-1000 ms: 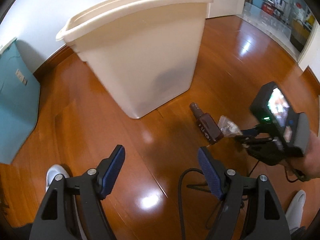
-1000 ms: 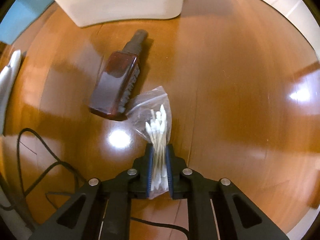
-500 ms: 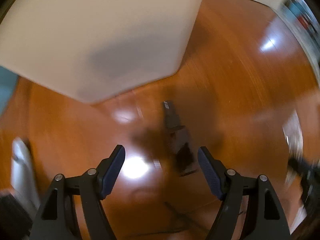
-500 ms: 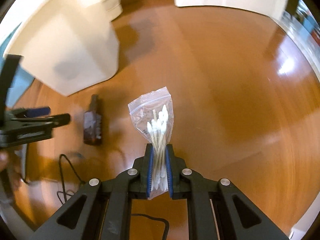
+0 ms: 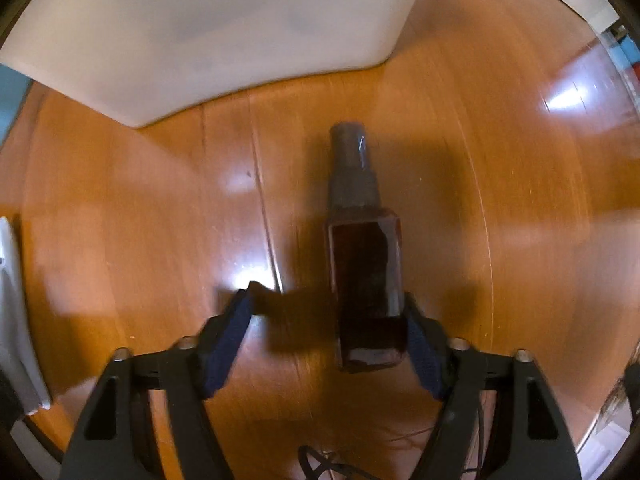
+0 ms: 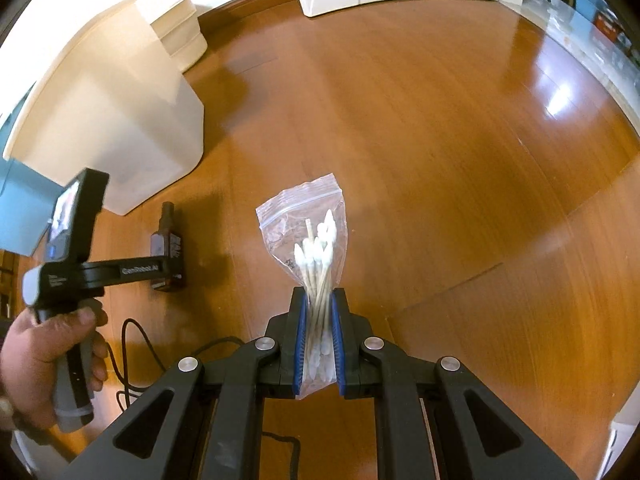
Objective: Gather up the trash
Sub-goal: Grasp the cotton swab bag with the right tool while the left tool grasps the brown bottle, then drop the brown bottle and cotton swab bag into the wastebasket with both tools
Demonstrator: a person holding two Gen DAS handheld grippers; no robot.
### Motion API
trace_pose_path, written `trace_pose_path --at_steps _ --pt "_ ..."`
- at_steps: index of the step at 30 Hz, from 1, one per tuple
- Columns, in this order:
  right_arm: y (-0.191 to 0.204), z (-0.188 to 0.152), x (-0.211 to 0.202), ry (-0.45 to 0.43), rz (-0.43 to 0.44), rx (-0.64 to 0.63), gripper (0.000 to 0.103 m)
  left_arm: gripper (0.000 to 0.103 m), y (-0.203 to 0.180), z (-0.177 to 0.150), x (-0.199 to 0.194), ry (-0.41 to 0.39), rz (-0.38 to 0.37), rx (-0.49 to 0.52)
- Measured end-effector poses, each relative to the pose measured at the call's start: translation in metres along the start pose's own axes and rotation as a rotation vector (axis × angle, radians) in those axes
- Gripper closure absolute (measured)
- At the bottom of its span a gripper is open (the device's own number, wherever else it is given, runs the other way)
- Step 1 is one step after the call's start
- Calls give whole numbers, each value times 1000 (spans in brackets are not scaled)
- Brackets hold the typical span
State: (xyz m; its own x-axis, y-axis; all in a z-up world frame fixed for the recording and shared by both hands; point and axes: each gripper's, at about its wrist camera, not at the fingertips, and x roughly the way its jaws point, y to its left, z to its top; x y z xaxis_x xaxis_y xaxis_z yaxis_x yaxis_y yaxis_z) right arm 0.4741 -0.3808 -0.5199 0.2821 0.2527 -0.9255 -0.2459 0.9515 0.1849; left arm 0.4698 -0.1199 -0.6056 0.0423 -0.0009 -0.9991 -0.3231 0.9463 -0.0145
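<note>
On floor: 1 bottle (image 5: 366, 280), 1 bin (image 5: 208, 28).

Light: warm, indoor, overhead.
Glare: white patches on the wooden floor (image 5: 472, 168), centre and far right.
Blur: left wrist view smeared; right wrist view sharp.
Edges: fisheye bending, dark corners.

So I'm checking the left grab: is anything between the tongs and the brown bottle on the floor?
Nothing visible. The brown bottle lies on bare floor between the closing left tongs; the bin stands beyond its cap.
</note>
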Motion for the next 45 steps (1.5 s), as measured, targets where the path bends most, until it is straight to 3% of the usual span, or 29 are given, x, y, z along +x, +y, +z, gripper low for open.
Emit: trace_pose_path --at_steps 1,2,4,7,10,13,17,22,26,29,35,45 --pt "2 0 0 -3 1 -6 91 57 0 0 -2 -19 -2 9" --pt "3 1 -1 -5 1 -10 91 64 0 0 -3 -30 -4 21" --pt "4 3 -6 -4 -3 -20 91 72 0 0 -4 -20 -9 47" --pt "10 7 -13 -6 -12 -29 91 73 10 0 -17 -32 -54 71" --pt "14 13 -30 -9 -20 -18 91 73 22 -9 -56 -102 -99 129" --pt "22 20 -55 -16 -24 -14 91 73 31 -20 -114 -207 -149 215" --pt "42 34 -104 -32 -33 -12 91 73 63 -28 -203 -355 -201 248" --pt "85 60 -183 -127 -33 -40 91 73 101 -19 -291 -523 -193 286" --pt "127 79 -229 -188 -26 -84 91 73 132 2 -331 -588 -172 257" --pt "158 88 -255 -226 -9 -106 91 73 146 25 -341 -621 -153 244" --pt "193 94 -274 -259 21 -104 91 73 138 36 -343 -656 -103 254" --pt "209 110 -235 -207 34 -109 91 73 133 78 -327 -608 -50 265"
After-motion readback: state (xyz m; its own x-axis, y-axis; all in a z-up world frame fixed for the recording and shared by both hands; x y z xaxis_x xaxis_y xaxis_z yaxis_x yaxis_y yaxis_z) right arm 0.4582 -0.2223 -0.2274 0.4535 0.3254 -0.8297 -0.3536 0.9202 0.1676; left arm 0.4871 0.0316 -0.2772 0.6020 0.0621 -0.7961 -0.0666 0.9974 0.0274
